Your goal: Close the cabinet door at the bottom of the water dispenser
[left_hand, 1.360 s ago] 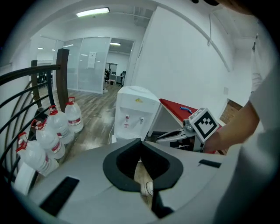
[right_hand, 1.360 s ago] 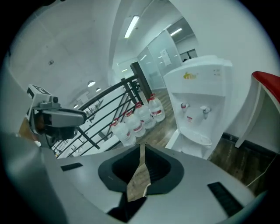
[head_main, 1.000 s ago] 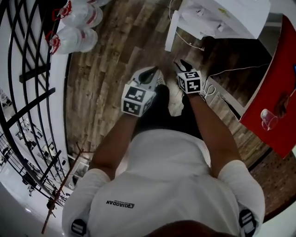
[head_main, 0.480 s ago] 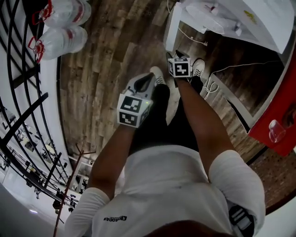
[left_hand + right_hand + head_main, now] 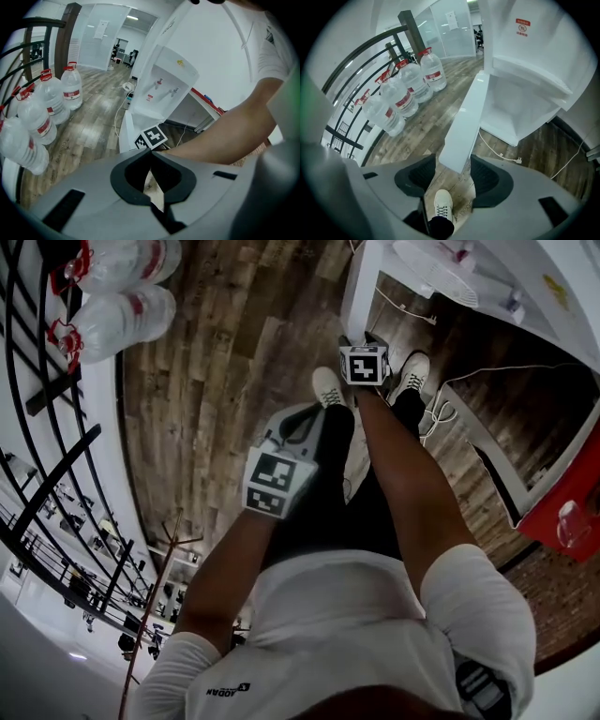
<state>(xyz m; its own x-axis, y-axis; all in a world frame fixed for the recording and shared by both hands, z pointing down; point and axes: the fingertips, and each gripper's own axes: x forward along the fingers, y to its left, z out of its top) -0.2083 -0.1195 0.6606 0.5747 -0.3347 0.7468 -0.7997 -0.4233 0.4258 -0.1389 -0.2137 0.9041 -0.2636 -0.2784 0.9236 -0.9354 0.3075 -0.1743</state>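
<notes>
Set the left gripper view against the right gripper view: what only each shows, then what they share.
Left only: the taps on the water dispenser, the marker cube on the right tool, and the person's forearm. Right only: the open bottom compartment, a white shoe, and the right tool's opening jaws framing the cabinet door end. Shared: dispenser, door, water bottles, wooden floor.

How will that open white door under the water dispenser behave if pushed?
The cabinet door looks like a flat, rigid panel, so it should swing, not flex. It seems thin, so it is likely light. Its glossy face may be slippery.
</notes>
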